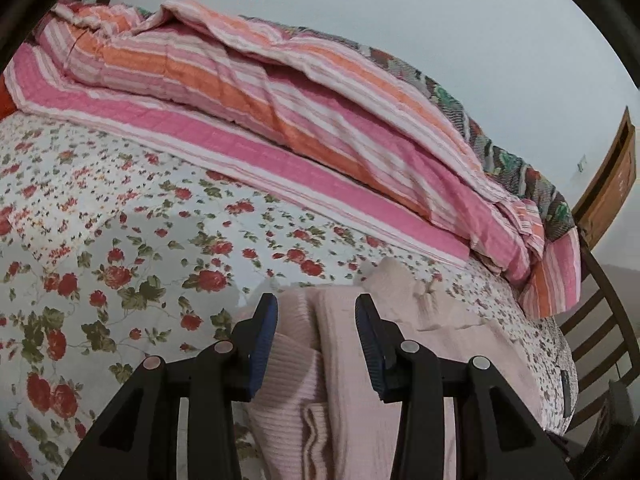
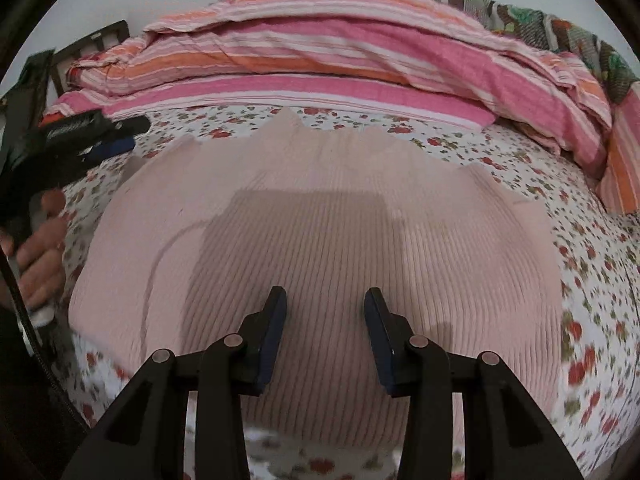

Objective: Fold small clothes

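Note:
A pale pink ribbed knit garment point(image 2: 320, 232) lies spread flat on the floral bedsheet point(image 2: 592, 280). My right gripper point(image 2: 325, 300) is open just above its near half, jaws apart with nothing between them. In the left wrist view the same garment point(image 1: 352, 380) lies under and ahead of my left gripper point(image 1: 316, 312), which is open over its folded edge. The left gripper also shows in the right wrist view point(image 2: 116, 140) at the garment's left side, held by a hand.
A pink and orange striped quilt point(image 1: 280, 92) is bunched along the far side of the bed, also visible in the right wrist view point(image 2: 340, 52). A wooden bed frame point(image 1: 600, 320) stands at the right. The floral sheet point(image 1: 100, 220) stretches to the left.

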